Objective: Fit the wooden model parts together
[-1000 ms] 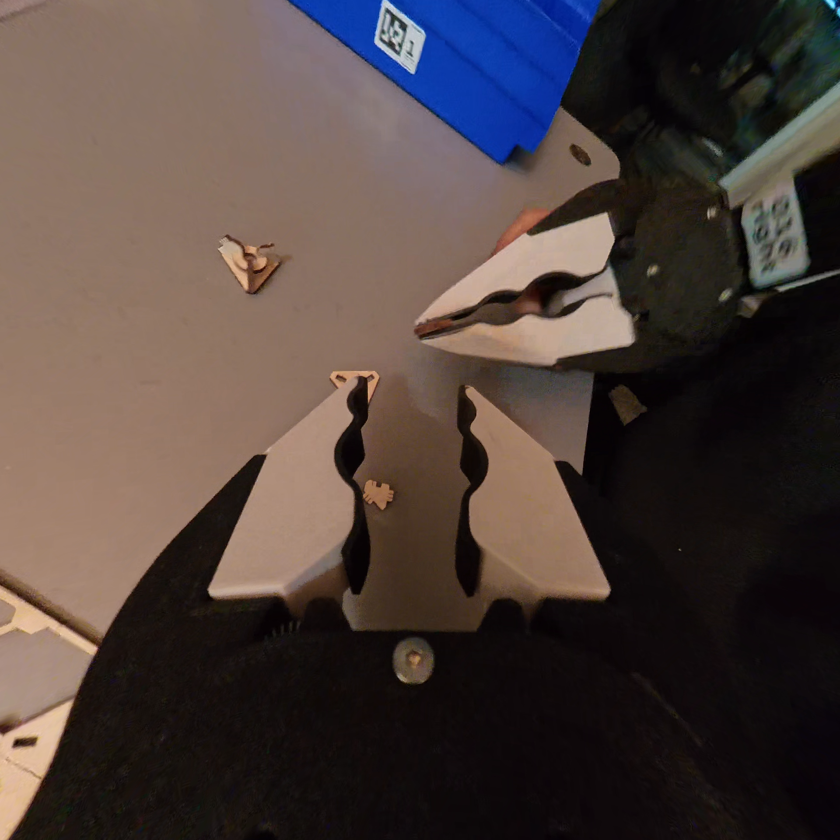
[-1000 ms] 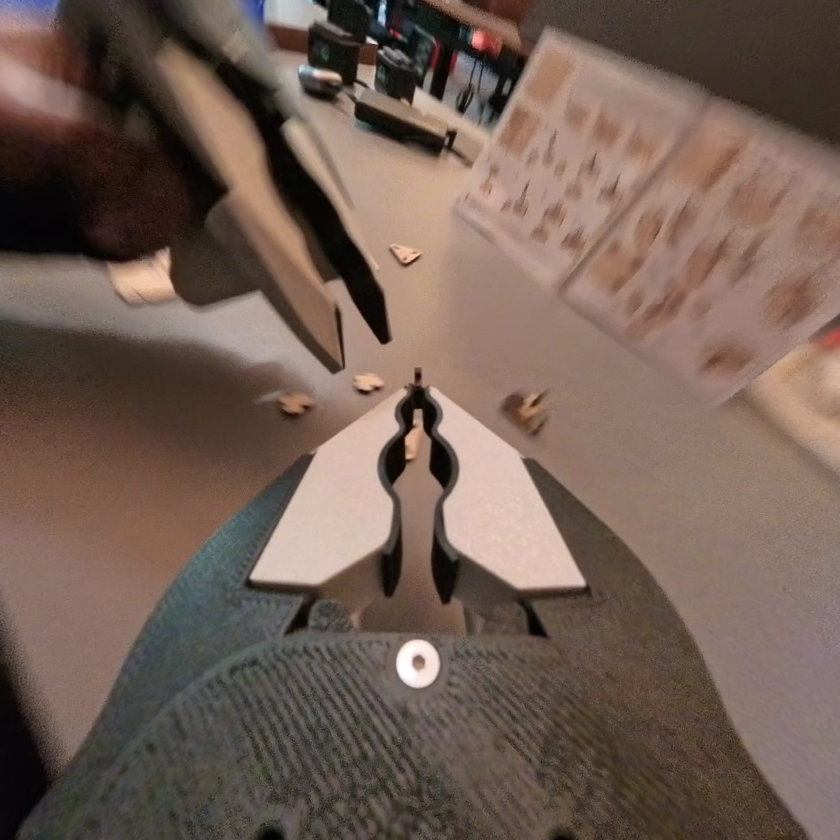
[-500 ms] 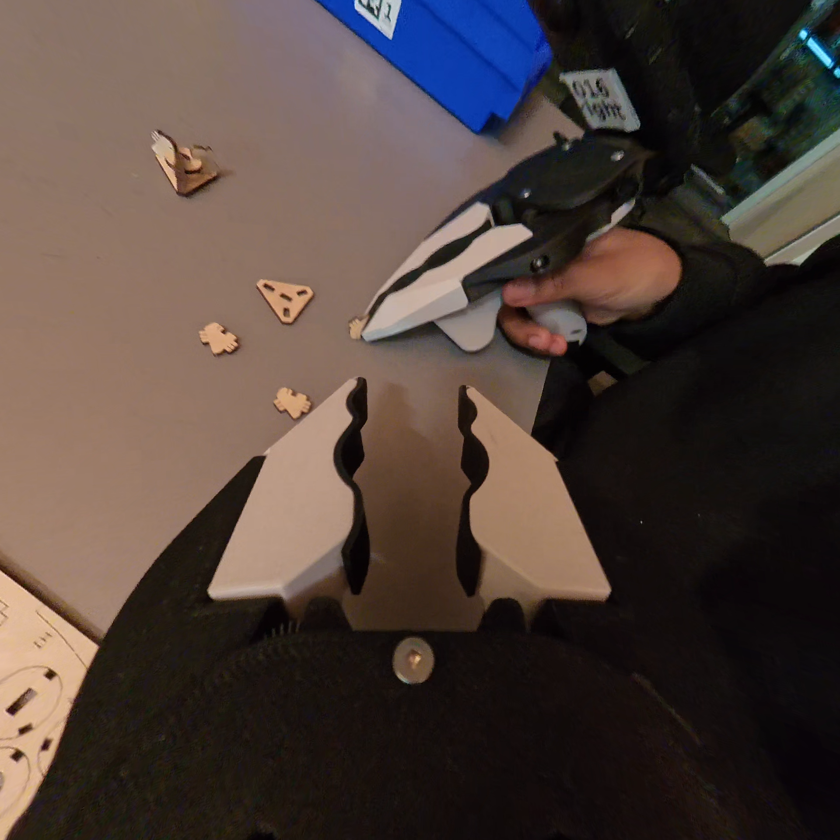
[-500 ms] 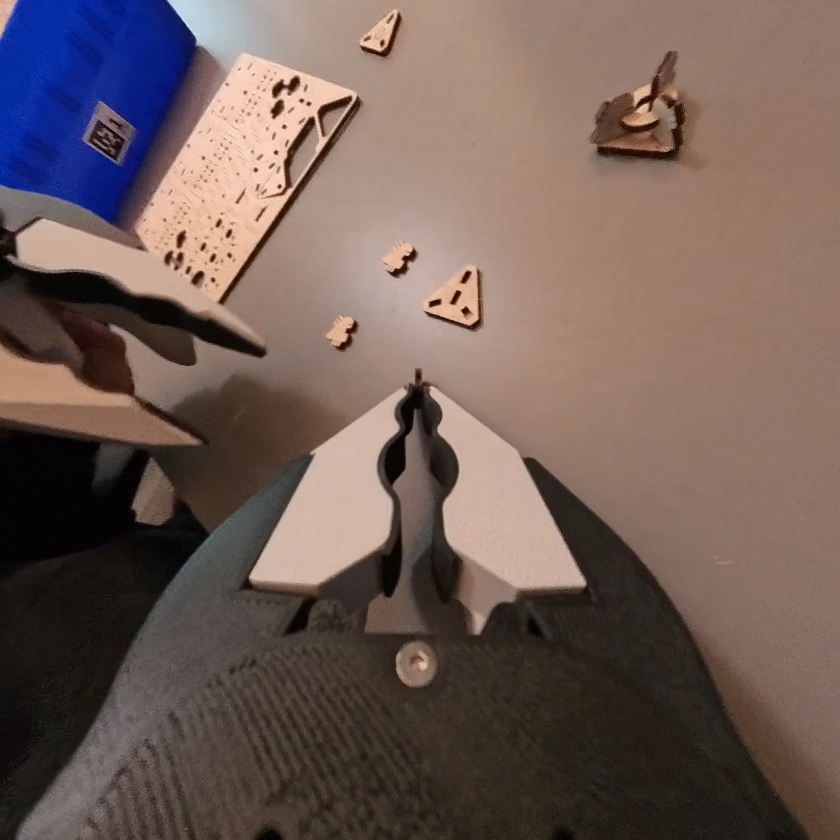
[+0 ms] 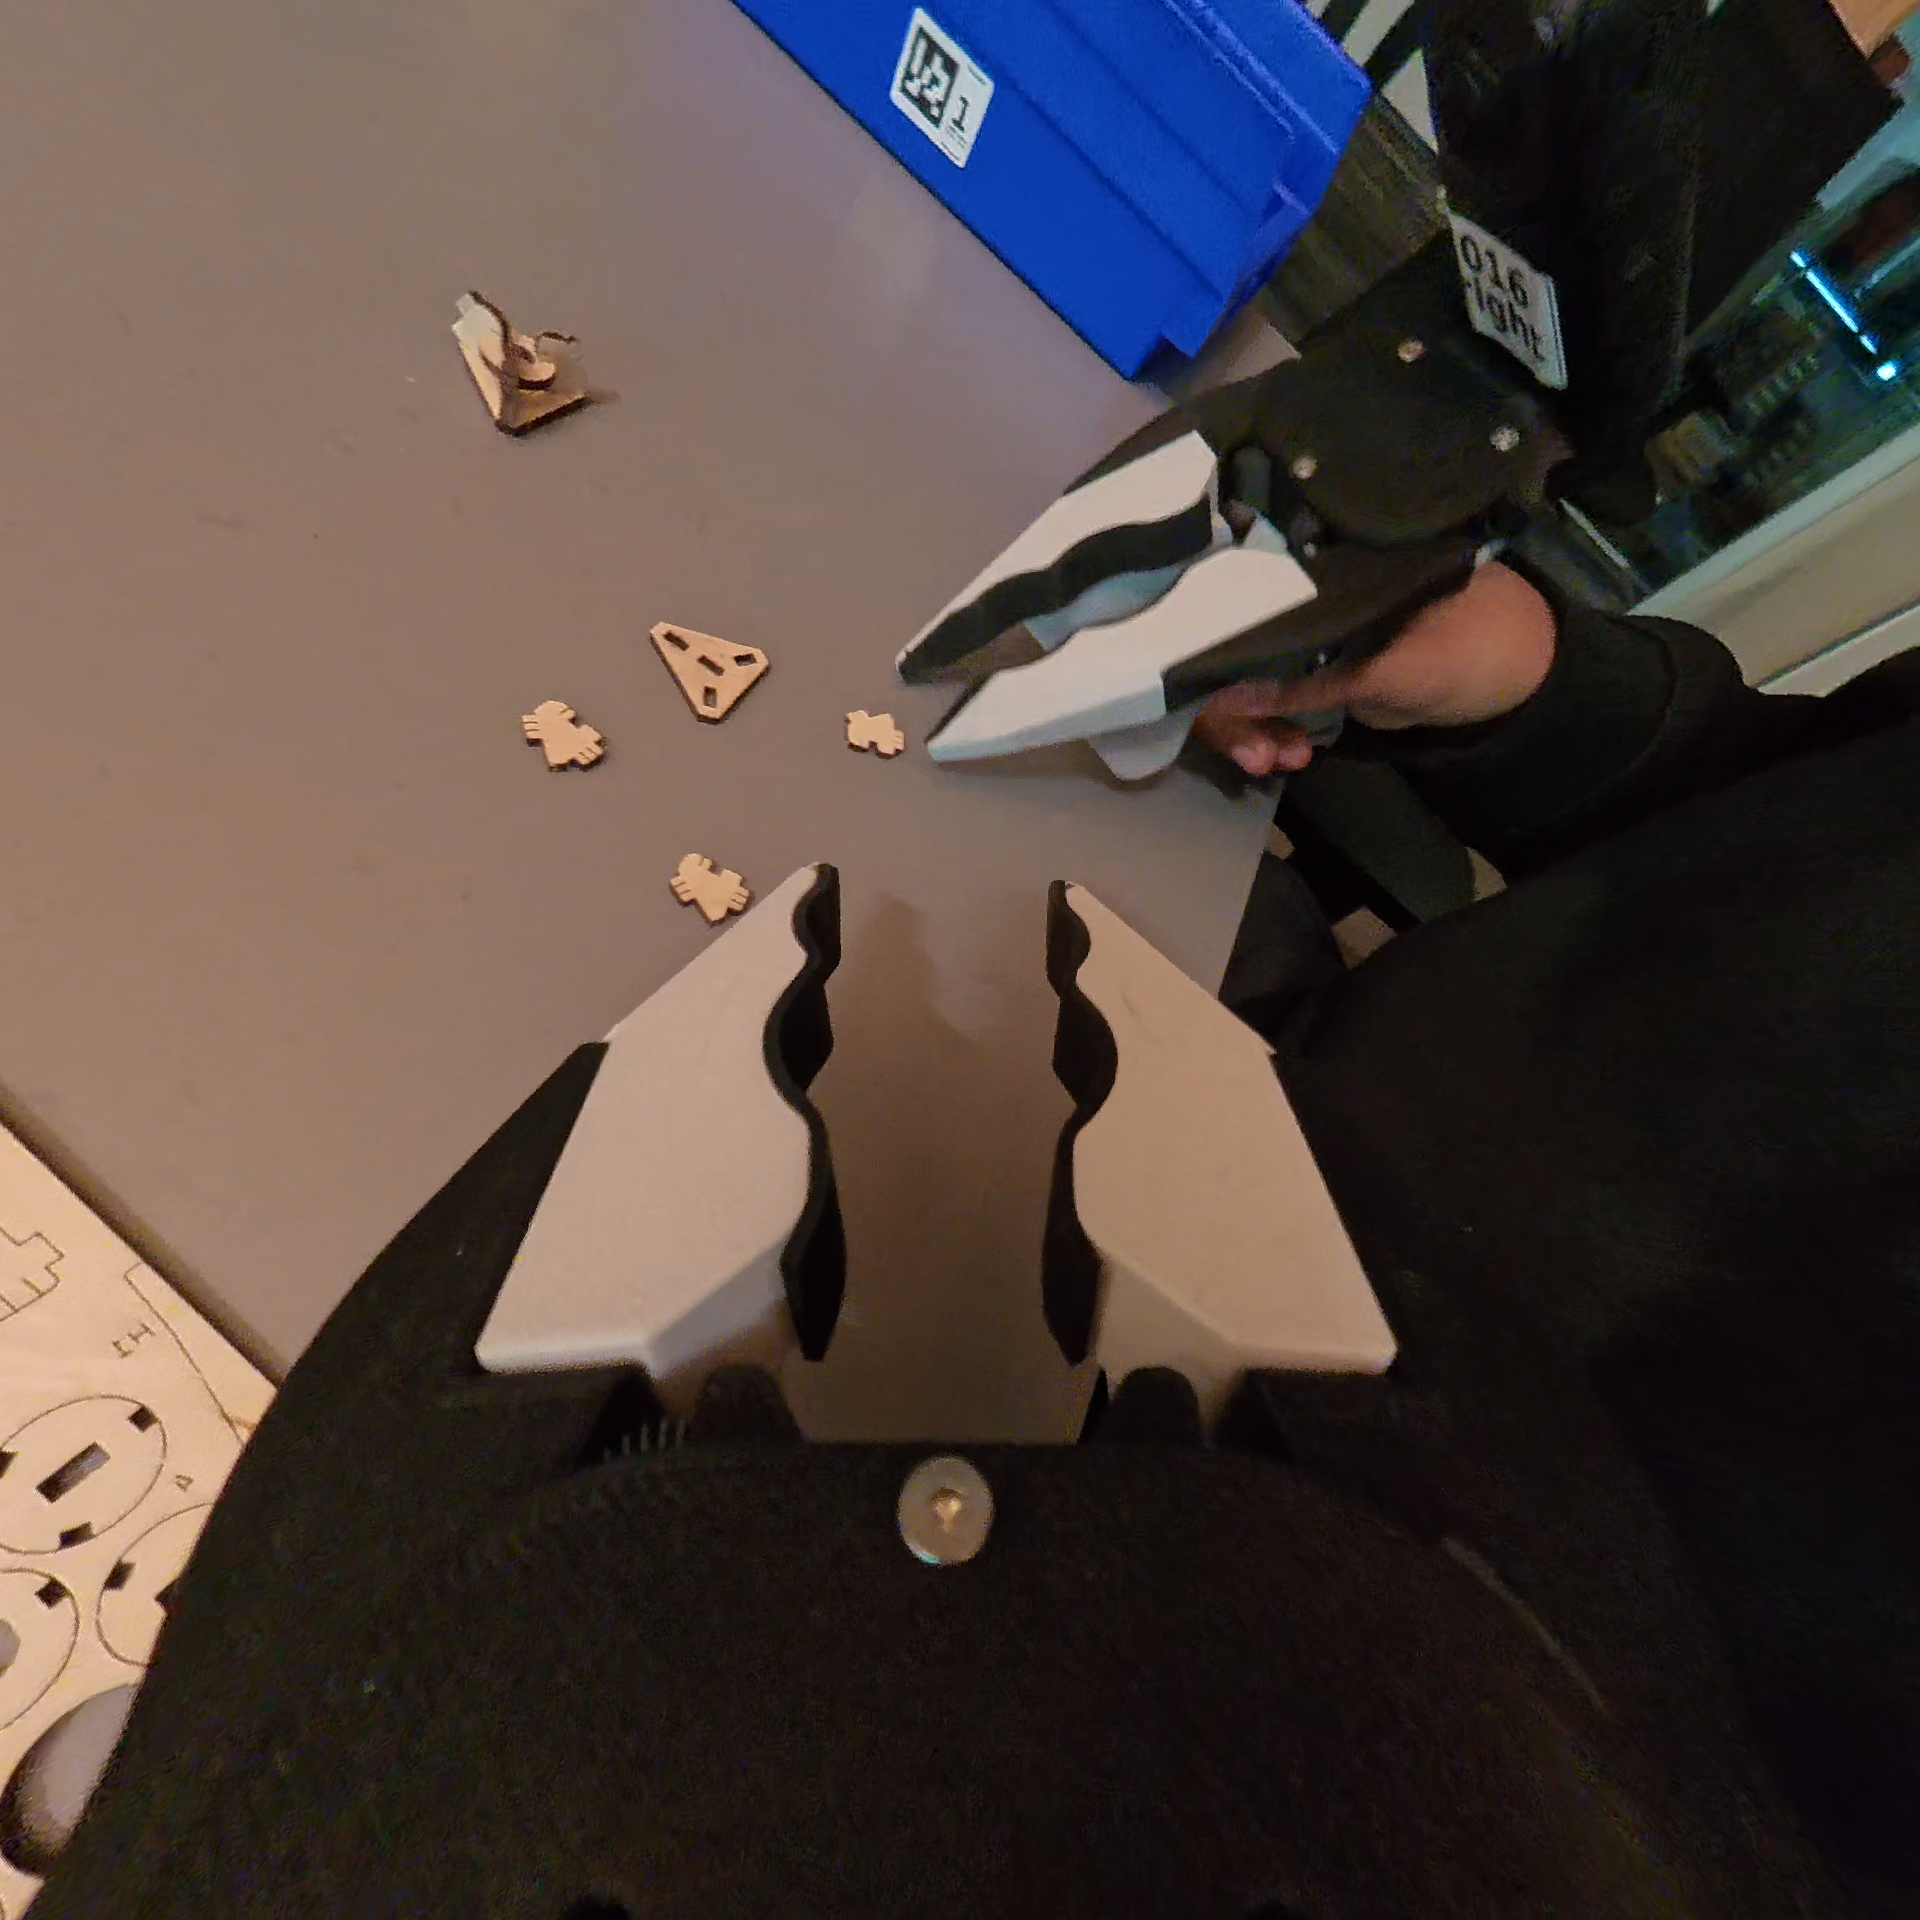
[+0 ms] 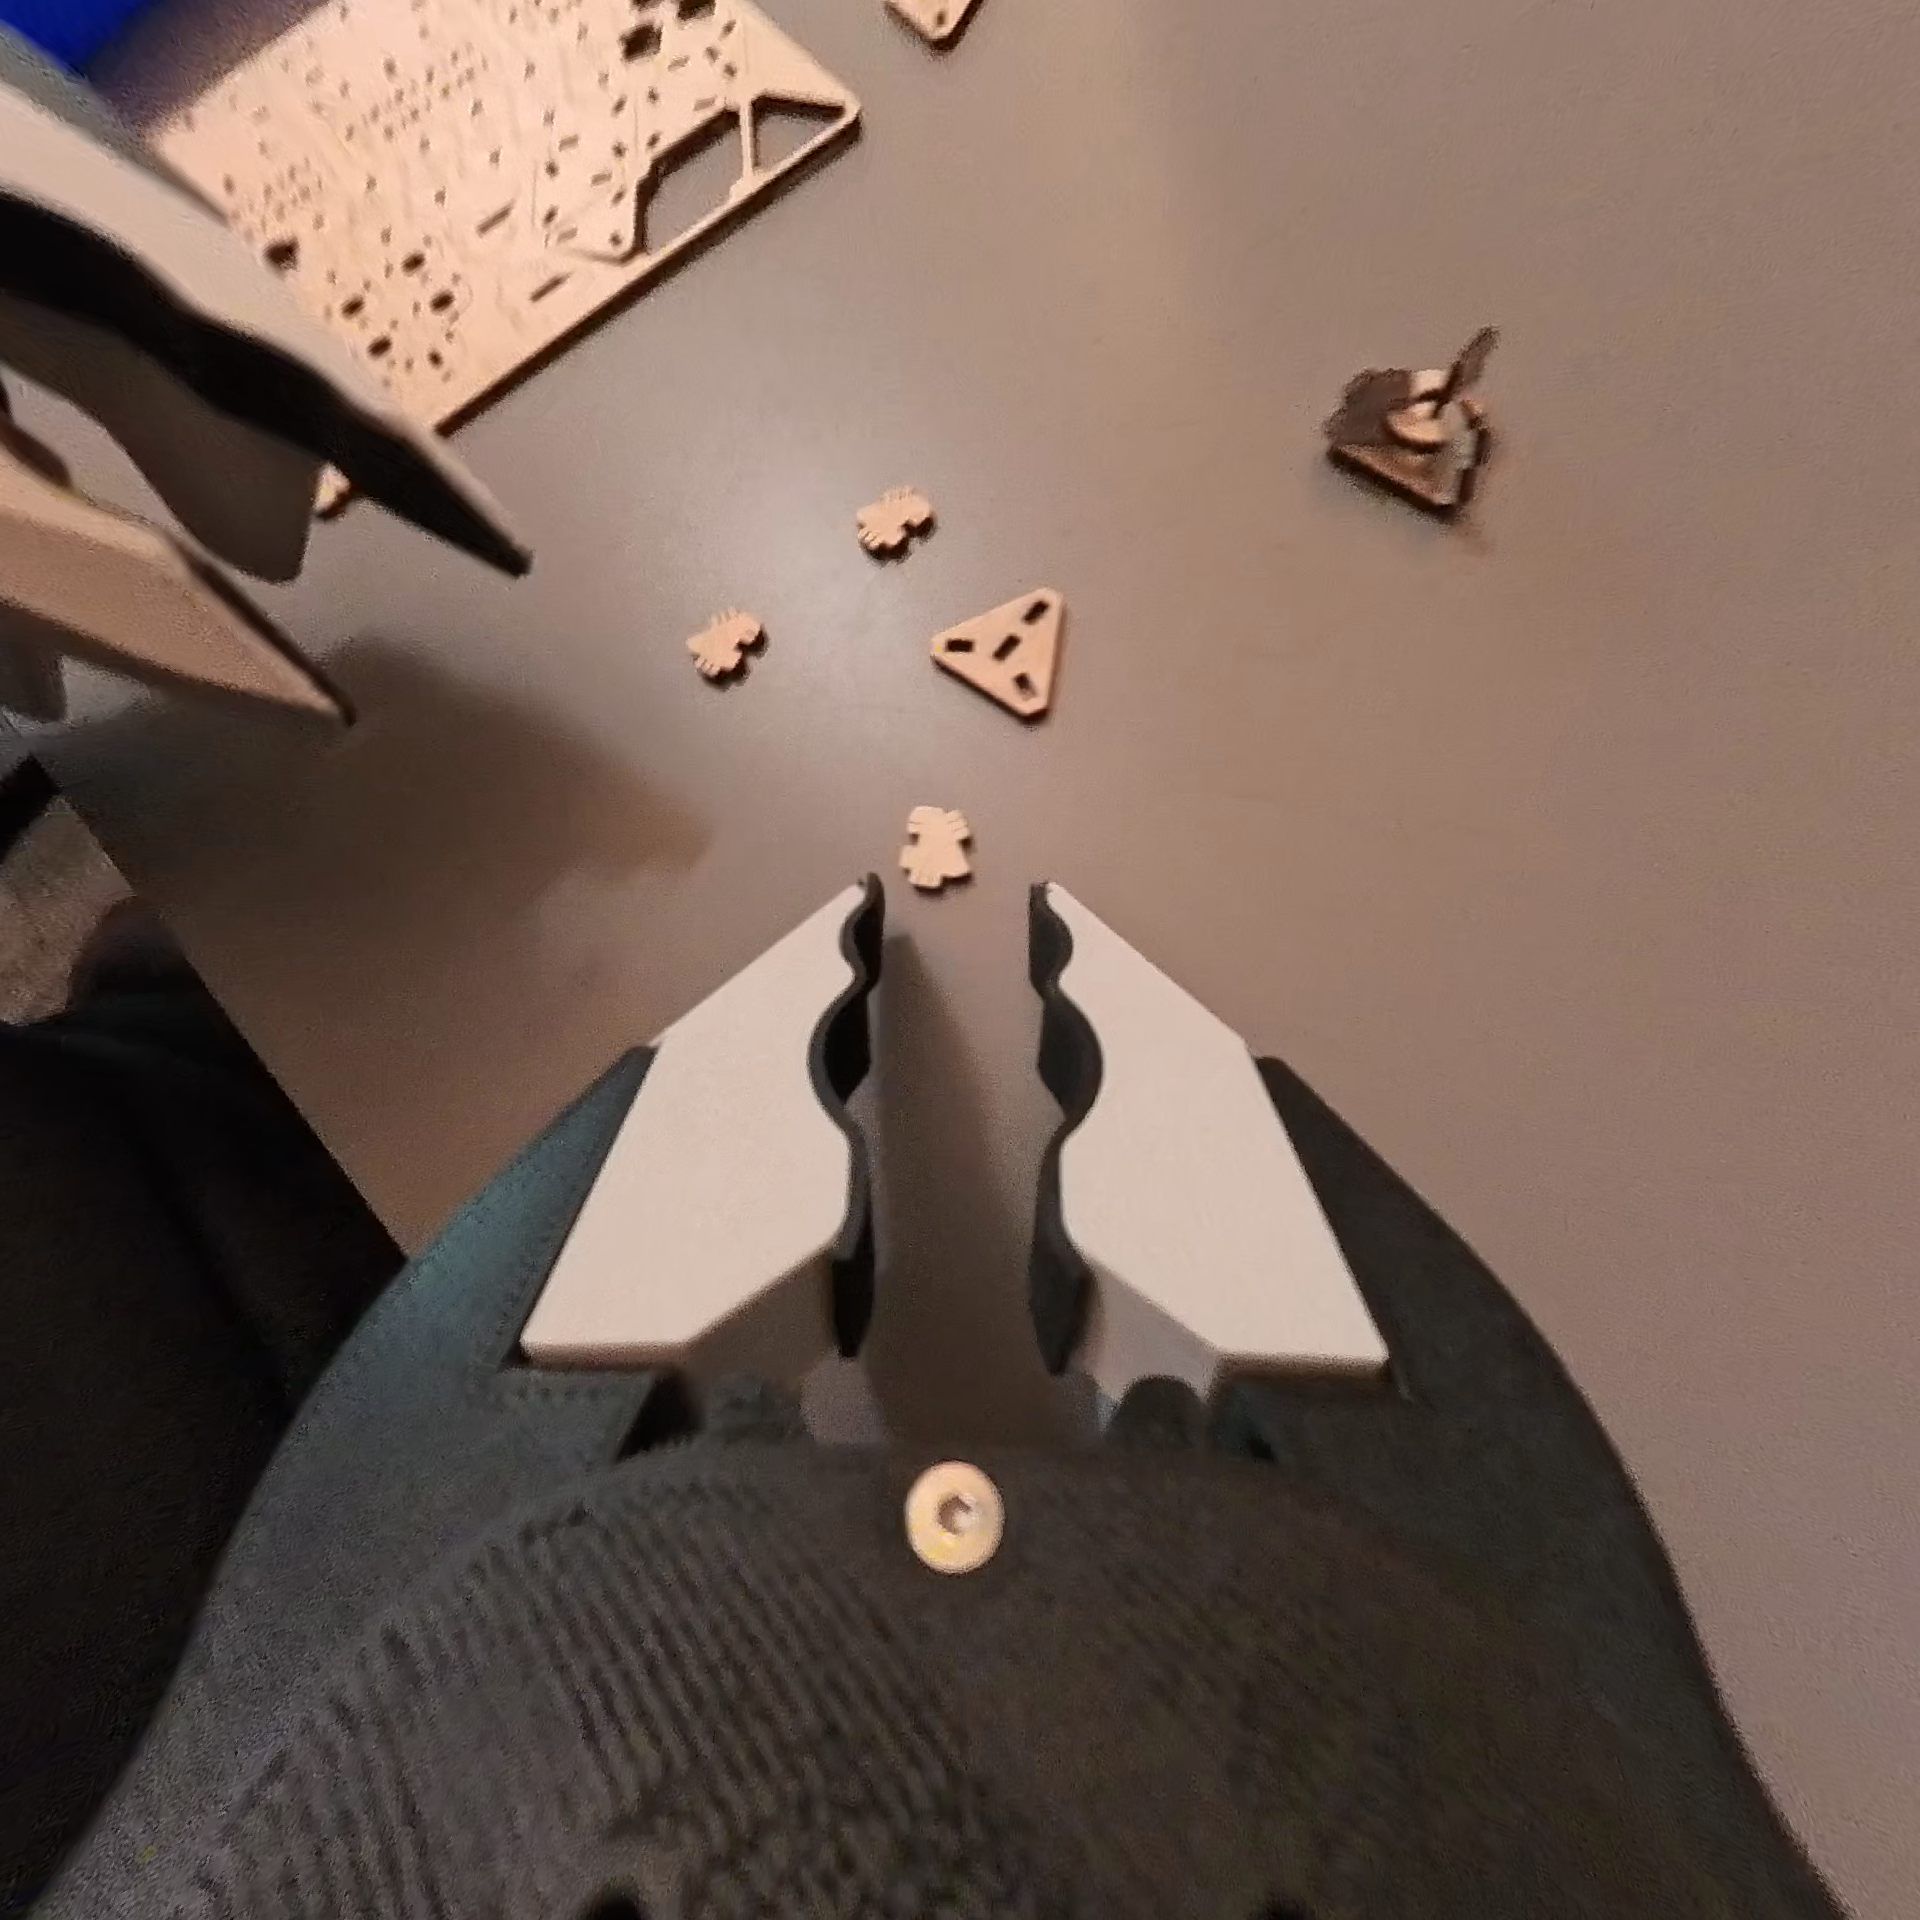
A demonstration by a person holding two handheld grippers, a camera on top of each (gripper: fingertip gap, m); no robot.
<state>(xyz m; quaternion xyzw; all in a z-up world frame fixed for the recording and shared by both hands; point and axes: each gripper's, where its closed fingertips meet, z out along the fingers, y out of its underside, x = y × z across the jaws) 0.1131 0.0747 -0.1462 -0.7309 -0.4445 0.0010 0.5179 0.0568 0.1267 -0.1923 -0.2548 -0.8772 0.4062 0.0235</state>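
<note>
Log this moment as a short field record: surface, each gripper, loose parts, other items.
surface: grey table
left gripper: open, nothing between its fingers, nearest a small wooden piece
right gripper: open, another small wooden piece just ahead of its fingertips, not gripped
loose parts: flat wooden triangle; assembled triangle
other items: blue bin; wooden sheet

blue bin (image 5: 1091, 135), perforated wooden sheet (image 6: 499, 177), grey table (image 5: 260, 520)
</note>
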